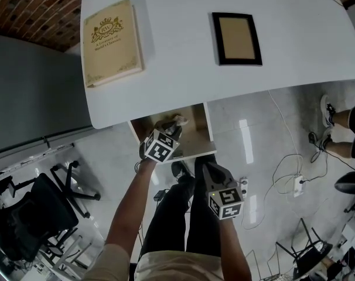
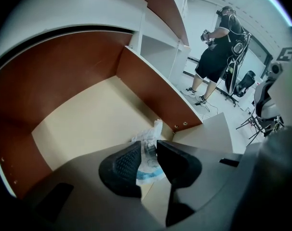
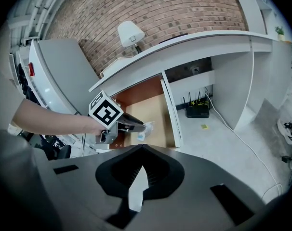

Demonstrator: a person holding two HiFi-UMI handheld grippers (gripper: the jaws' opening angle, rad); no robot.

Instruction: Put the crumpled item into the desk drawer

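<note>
The crumpled item (image 2: 149, 139), a clear wrapper with a blue patch, lies on the floor of the open desk drawer (image 2: 88, 119) near its front right corner. My left gripper (image 2: 148, 148) reaches down into the drawer with its jaws open on either side of the wrapper, the pads not pressing it. From the head view the left gripper (image 1: 173, 127) is over the drawer (image 1: 198, 148), with the wrapper (image 1: 180, 120) at its tips. My right gripper (image 3: 142, 150) is shut and empty, held back over the floor (image 1: 205, 167). It looks at the left gripper (image 3: 139, 126) and the wrapper (image 3: 143, 131).
On the white desk (image 1: 183, 81) lie a tan book (image 1: 112, 43) and a black picture frame (image 1: 236, 38). A black office chair (image 1: 31, 209) stands at the left. Cables and a power strip (image 1: 297, 183) lie on the floor at the right, near another person's legs (image 1: 341, 127).
</note>
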